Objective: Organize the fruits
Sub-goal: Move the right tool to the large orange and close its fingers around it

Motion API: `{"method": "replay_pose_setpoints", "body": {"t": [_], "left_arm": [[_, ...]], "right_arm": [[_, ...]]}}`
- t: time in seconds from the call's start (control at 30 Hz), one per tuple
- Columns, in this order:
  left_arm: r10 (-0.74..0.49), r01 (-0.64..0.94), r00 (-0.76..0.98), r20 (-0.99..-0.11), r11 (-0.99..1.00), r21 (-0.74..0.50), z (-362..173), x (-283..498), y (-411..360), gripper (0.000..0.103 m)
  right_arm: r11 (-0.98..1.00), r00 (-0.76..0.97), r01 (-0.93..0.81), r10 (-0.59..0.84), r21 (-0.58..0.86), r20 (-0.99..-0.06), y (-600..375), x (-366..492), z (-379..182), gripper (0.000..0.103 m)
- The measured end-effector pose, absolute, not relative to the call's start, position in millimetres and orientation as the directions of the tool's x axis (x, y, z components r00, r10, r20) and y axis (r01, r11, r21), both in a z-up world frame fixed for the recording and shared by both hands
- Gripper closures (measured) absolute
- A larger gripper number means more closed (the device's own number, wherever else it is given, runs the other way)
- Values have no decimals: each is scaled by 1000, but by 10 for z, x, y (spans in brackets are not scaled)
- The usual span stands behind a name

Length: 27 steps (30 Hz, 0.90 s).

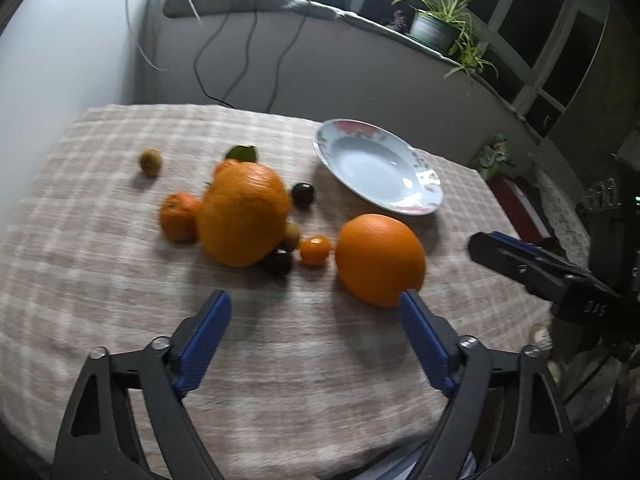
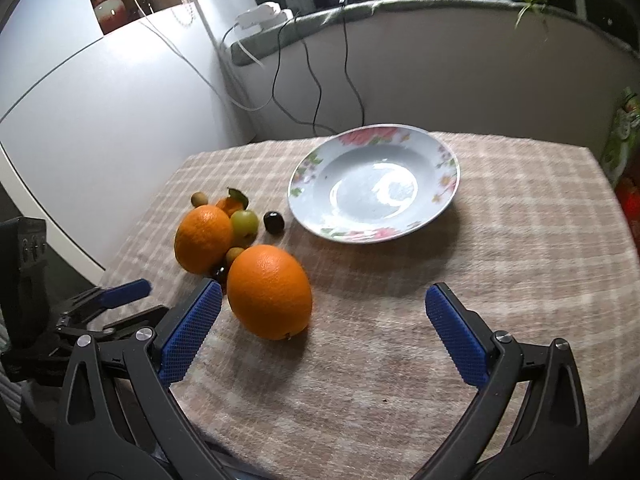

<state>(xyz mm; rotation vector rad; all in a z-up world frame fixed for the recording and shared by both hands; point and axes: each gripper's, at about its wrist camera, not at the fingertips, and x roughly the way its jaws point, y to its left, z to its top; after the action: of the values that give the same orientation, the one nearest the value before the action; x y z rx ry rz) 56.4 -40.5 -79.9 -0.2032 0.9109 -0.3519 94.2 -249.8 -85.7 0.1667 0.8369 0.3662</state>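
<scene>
A floral white plate (image 1: pixel 424 200) (image 2: pixel 444 168) lies empty on the checked tablecloth. A near orange (image 1: pixel 380 258) (image 2: pixel 270 290) lies apart from a cluster: a bigger orange (image 1: pixel 244 214) (image 2: pixel 204 238), a tangerine (image 1: pixel 178 216), a tiny orange fruit (image 1: pixel 315 250), a dark cherry (image 1: pixel 303 194) (image 2: pixel 274 222), a green fruit (image 2: pixel 245 222) and a small brown fruit (image 1: pixel 150 162) (image 2: pixel 199 199). My left gripper (image 1: pixel 316 308) is open and empty just before the near orange. My right gripper (image 2: pixel 322 304) is open and empty, the near orange just inside its left finger.
The table (image 1: pixel 280 360) (image 2: pixel 520 240) has a wall and a sill with hanging cables (image 1: pixel 248 52) behind it. A potted plant (image 1: pixel 436 28) stands on the sill. The right gripper (image 1: pixel 540 268) shows in the left view, the left gripper (image 2: pixel 108 304) in the right view.
</scene>
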Motion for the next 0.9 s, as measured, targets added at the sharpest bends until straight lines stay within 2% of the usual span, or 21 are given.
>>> {"method": "replay_pose_setpoints", "body": {"t": [0.2,0.4,0.57,0.67,0.8,0.9], "left_arm": [[-462,257,499,-734,887,-383,-883,634,-602,36],[-492,285,469,-733,870,-401,-957,701,-753,36],[-496,283,454,-740,868,-409,-1013,780,-796,36],[-497,282,445,-745,867,-410,-1039,829,-815,36],[-499,286,439,-747,866,-410,-1067,894,-850,36],[-504,295,437,-745,863,-411,-1068,929,-882,36]], "right_arm": [[886,533,-297,464,357,-708,-2467,1068,-960,2],[835,443,-296,550,464,-708,-2469,1226,-1108,4],[811,392,-307,585,499,-710,-2433,1321,-1175,6],[801,365,-316,597,508,-715,-2388,1379,-1214,12],[787,326,-318,614,528,-719,-2348,1448,-1283,14],[780,303,-321,622,537,-722,-2311,1486,-1328,21]]}}
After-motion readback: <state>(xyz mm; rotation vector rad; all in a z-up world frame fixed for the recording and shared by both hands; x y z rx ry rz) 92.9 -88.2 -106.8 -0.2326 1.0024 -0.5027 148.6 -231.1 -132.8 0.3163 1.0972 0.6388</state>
